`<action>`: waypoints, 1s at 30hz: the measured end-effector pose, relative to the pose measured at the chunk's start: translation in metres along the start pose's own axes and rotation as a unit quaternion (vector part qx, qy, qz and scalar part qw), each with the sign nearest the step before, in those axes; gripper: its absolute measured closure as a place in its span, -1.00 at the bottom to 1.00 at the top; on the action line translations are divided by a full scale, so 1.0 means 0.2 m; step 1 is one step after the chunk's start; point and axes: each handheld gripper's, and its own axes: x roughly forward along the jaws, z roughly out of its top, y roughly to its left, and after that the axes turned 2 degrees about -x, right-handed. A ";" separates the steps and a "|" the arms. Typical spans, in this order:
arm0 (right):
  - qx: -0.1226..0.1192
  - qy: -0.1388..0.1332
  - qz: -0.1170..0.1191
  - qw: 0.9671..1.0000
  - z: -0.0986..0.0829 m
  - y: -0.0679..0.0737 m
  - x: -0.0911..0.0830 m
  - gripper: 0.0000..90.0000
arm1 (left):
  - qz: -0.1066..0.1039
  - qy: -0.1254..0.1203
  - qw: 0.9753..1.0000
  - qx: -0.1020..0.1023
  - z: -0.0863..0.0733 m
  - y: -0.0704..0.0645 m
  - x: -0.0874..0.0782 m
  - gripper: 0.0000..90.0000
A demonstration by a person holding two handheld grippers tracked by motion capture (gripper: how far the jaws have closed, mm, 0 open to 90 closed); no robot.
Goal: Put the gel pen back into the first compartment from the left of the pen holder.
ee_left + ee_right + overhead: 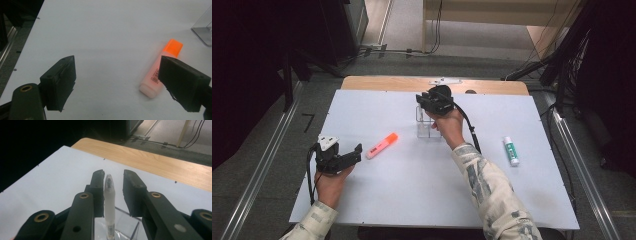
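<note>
A white pen point(109, 195) stands upright in a clear plastic holder point(126, 223). My right gripper point(113, 176) is open around the pen's tip: the left jaw is against the pen, while a gap shows on the right side. From above, the right gripper point(428, 101) hovers over the holder point(428, 126) near the table's far middle. An orange highlighter point(382, 145) lies flat on the white table. My left gripper point(353, 155) rests to its left, wide open and holding nothing. In the left gripper view the highlighter point(160, 72) lies by the right jaw of the left gripper point(117, 65).
A white and green tube point(511, 151) lies at the right of the white table top point(412, 190). A wooden strip point(412, 83) runs along the far edge. The holder's corner point(203, 30) appears at the upper right of the left gripper view. Dark floor and rails flank the table.
</note>
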 end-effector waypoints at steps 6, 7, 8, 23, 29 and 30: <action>-0.004 0.001 0.010 1.000 -0.03 -0.01 -0.02 0.22 | 0.000 0.001 1.000 0.000 0.00 0.00 0.00 -0.66; -0.003 -0.002 0.011 1.000 -0.04 -0.01 -0.02 0.20 | -0.001 0.001 1.000 0.000 0.00 0.00 0.00 -0.66; -0.003 -0.004 0.010 1.000 -0.04 -0.01 -0.03 0.18 | -0.002 0.001 1.000 0.000 0.00 0.00 0.00 -0.66; -0.007 -0.012 0.012 1.000 -0.12 -0.04 -0.17 -0.21 | -0.004 0.003 1.000 0.002 0.00 0.00 0.01 -0.66; -0.004 -0.015 0.007 1.000 -0.17 -0.06 -0.25 -0.27 | -0.012 0.001 1.000 0.000 0.00 -0.01 0.01 -0.66; -0.002 -0.013 0.007 1.000 -0.18 -0.07 -0.26 -0.27 | -0.013 0.001 1.000 0.000 0.00 -0.01 0.01 -0.66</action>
